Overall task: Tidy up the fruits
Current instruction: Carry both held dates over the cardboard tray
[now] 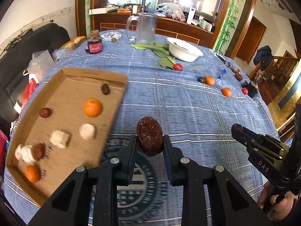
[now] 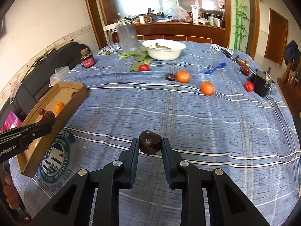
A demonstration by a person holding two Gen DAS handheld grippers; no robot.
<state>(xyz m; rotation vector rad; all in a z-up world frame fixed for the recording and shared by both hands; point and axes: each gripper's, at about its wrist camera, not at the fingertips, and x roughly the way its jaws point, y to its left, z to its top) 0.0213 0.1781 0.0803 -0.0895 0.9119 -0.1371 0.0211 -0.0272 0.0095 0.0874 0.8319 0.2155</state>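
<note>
Cardboard tray [image 1: 80, 75] is seen at left of blue plaid tablecloth [image 1: 188, 113], w/ fruit already inside: two oranges [image 1: 92, 107], three red dates [image 1: 45, 112], plus pale blurred lumps [image 1: 59, 139] (type can't be told).

Left gripper [image 1: 150, 141]: jaws clenched on a wrinkled red date [image 1: 150, 136], held upright, pinched at mid-body across its narrow width. It is carried just right of tray's near edge, not yet over tray floor. Date is judged light, leathery skin, slightly yielding over a hard pit; not slippery, not fragile. Mid-body grip is judged sound; harder squeeze would only dent the skin.

Right gripper [image 2: 150, 145]: jaws closed on a darker, rounder fruit [image 2: 150, 142], prob. another date or sim. dried fruit, held at its widest part, above bare cloth near table centre. Rounder shape is judged more prone to roll out of flat pads, so grip is best kept across the middle.

Further right, loose fruit is left on cloth: a tomato [image 2: 144, 67] beside greens, an orange [image 2: 182, 76] touching a dark date [image 2: 170, 77], a second orange [image 2: 207, 88], another tomato [image 2: 248, 86] just beside a black box [image 2: 261, 83]. Oranges are judged firm, smooth, apt to roll; to be taken across the equator. Tomatoes are judged soft-skinned, bruisable; gentle closure is needed.
</note>
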